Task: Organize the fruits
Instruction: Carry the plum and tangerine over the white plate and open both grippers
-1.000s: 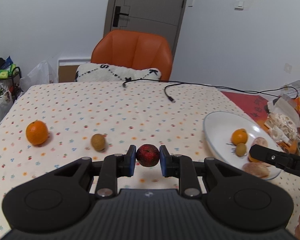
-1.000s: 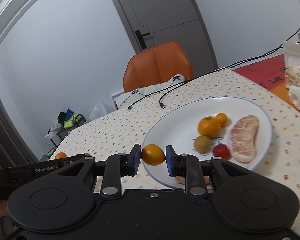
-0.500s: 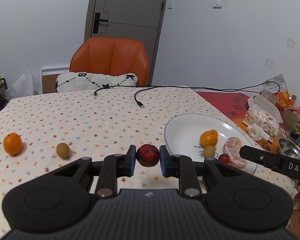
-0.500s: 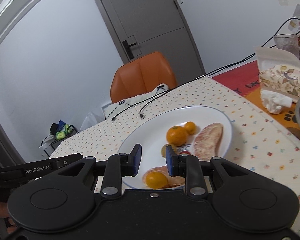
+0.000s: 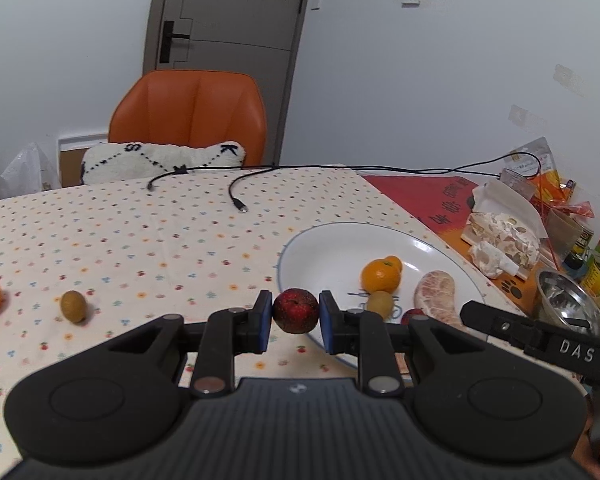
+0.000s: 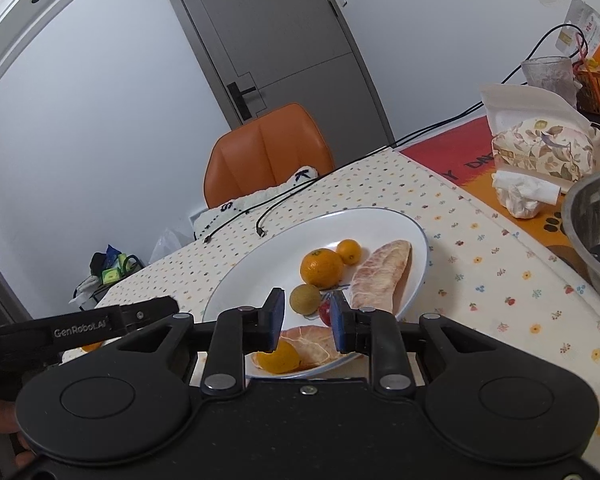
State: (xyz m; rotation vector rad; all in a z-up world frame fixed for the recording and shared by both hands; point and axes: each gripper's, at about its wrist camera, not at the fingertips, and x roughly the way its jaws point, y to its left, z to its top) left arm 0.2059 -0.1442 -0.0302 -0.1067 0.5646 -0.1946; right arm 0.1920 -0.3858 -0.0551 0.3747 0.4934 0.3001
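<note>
Since 1 second ago, your right claw (image 6: 307, 321) has let go of its small orange (image 6: 278, 356), which is now lying at the near edge of the white plate (image 6: 260, 264); its jaws are standing apart and empty above the plate. Your left claw (image 5: 295, 317) is gripping the dark red fruit (image 5: 296, 311) just left of the plate, above the counter (image 5: 140, 240), where 1 brown fruit (image 5: 74, 306) is lying at the left.

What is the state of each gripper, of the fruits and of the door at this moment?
left gripper: shut on the dark red fruit, above the table
right gripper: open, empty, over the plate
small orange fruit: lying on the plate, free
kiwi: on the tablecloth, off the plate
door: closed
</note>
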